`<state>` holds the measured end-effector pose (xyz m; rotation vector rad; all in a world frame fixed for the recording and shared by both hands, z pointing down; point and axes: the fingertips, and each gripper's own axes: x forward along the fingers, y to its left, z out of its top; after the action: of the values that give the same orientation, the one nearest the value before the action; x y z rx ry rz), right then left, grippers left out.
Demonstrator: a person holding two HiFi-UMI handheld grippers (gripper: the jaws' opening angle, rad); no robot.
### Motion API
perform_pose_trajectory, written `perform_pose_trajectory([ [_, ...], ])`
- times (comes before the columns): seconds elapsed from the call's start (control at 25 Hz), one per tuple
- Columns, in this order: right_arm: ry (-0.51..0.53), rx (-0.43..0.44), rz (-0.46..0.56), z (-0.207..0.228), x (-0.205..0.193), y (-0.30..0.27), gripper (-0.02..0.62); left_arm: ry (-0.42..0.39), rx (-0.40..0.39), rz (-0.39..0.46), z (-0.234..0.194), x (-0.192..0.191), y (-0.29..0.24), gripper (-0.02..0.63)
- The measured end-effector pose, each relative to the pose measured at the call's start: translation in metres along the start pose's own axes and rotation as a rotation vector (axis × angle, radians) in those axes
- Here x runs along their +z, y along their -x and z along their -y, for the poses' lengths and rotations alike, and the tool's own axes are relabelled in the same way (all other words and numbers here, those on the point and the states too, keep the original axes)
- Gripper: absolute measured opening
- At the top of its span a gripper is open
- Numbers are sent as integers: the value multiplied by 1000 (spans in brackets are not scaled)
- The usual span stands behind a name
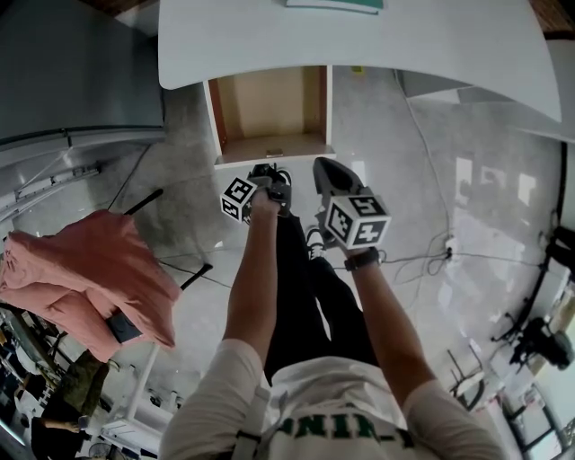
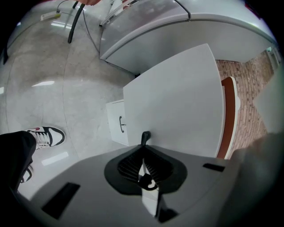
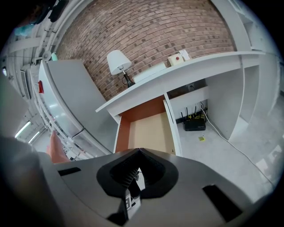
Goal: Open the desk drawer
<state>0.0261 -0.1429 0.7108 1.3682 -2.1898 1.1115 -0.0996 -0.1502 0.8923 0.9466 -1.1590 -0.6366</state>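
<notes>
The desk drawer (image 1: pixel 269 108) stands pulled out from under the white desk top (image 1: pixel 359 36); its light wooden inside is empty. Both grippers hang just in front of the drawer's front, touching nothing. My left gripper (image 1: pixel 274 184) is shut with nothing in it. In the left gripper view its jaws (image 2: pixel 145 137) point at the desk top's edge, and the drawer front with its small handle (image 2: pixel 120 124) lies to their left. My right gripper (image 1: pixel 328 172) is shut and empty too. The right gripper view looks over its closed jaws (image 3: pixel 140 150) into the open drawer (image 3: pixel 151 131).
A pink jacket (image 1: pixel 85 278) lies over a chair at the left. A green book (image 1: pixel 337 4) sits on the desk top. A white lamp (image 3: pixel 117 60) stands at the desk's back, a black router (image 3: pixel 194 124) and cables (image 1: pixel 431 252) on the floor. The person's legs and shoes (image 2: pixel 46 136) are below the grippers.
</notes>
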Motion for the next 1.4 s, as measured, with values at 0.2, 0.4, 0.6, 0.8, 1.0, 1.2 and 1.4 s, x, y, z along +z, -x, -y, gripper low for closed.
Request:
perform_pose_trajectory([
  [0.2,3,-1,-22,8,-14,2,0,-4,-18,22,-10,3,-2,10],
  [0.4,-23,-20,-29,23,-13,4,-2,-22,-57,27,-5,0,-6,9],
  [0.6,-32,-19,-27,18,-11,4,-1,-66,-20,13,-8,1,-5,10],
  [0.8,-29,-17,-32,18,-17,5,0,-120,15,-13,-10,-1,-3,42],
  [1.0,-32,-22,-33,14,-19,9,0,-126,61,-89,-26,-8,7,145],
  [1.2,-31,-27,-37,11,-23,12,0,-161,106,-141,-43,-17,29,161],
  [1.4,-36,-37,-54,4,-21,27,0,-333,148,-211,-34,-21,68,160],
])
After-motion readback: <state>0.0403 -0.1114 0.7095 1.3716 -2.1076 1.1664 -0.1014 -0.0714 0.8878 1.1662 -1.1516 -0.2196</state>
